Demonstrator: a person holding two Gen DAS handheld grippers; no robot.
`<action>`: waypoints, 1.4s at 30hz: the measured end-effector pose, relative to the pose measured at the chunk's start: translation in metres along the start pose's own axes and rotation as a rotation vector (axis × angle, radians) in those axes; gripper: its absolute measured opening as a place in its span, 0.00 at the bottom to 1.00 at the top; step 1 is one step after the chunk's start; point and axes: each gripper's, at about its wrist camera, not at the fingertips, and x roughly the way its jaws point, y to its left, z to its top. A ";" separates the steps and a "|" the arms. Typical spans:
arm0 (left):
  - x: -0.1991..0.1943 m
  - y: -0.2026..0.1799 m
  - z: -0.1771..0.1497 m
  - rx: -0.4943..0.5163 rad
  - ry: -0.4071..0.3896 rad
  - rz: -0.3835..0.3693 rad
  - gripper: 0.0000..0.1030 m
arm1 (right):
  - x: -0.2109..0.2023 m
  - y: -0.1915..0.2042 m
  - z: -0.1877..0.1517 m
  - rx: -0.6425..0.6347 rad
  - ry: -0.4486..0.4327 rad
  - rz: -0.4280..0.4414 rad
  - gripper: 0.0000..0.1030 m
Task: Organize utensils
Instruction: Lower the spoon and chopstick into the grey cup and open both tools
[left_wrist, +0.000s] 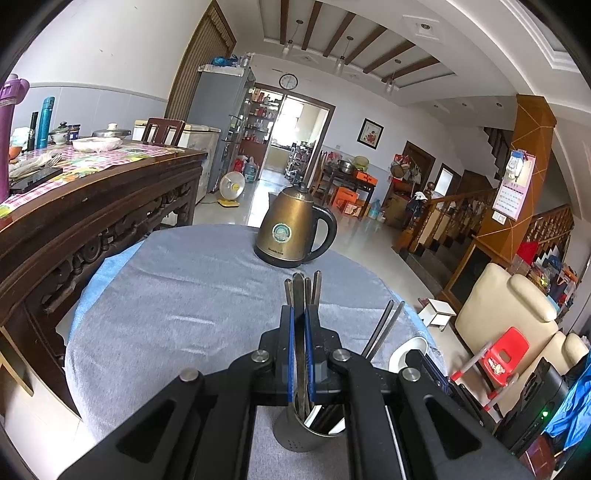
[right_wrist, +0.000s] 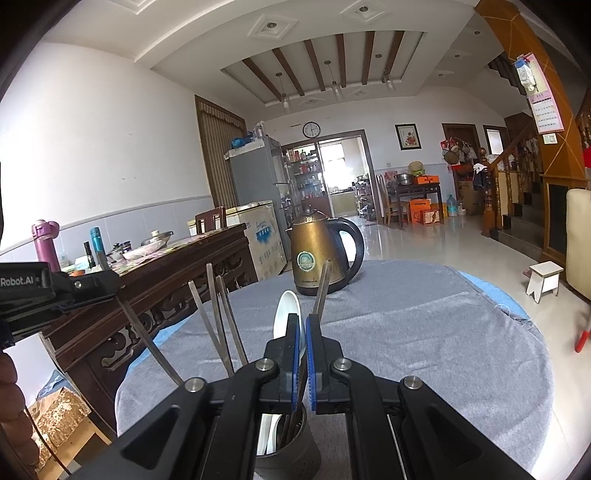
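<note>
On the grey-clothed round table (left_wrist: 166, 295), the left hand-held gripper (left_wrist: 299, 314) pinches thin steel chopsticks (left_wrist: 300, 291) above the grey metal utensil cup (left_wrist: 295, 435). The right hand-held gripper (right_wrist: 303, 325) pinches another steel utensil (right_wrist: 322, 288) over it. Best lowered upright, one at a time, clear of the white spoon (right_wrist: 286, 314).

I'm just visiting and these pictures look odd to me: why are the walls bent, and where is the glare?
Left wrist view: a fisheye lens bows the walls and leaves dark corners; daylight blows out the doorway and glares off the floor behind the kettle. Right wrist view: same bending; the doorway is washed out, and the tongs up close look soft.
</note>
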 end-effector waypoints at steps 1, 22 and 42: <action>0.001 0.000 0.000 0.000 0.002 0.000 0.05 | 0.000 0.000 0.000 0.000 0.001 -0.001 0.04; 0.012 -0.010 -0.013 0.026 0.052 -0.024 0.05 | -0.001 0.010 -0.010 -0.011 0.051 0.034 0.05; 0.026 -0.006 -0.031 0.073 0.121 0.052 0.07 | 0.011 0.012 -0.021 -0.009 0.155 0.085 0.35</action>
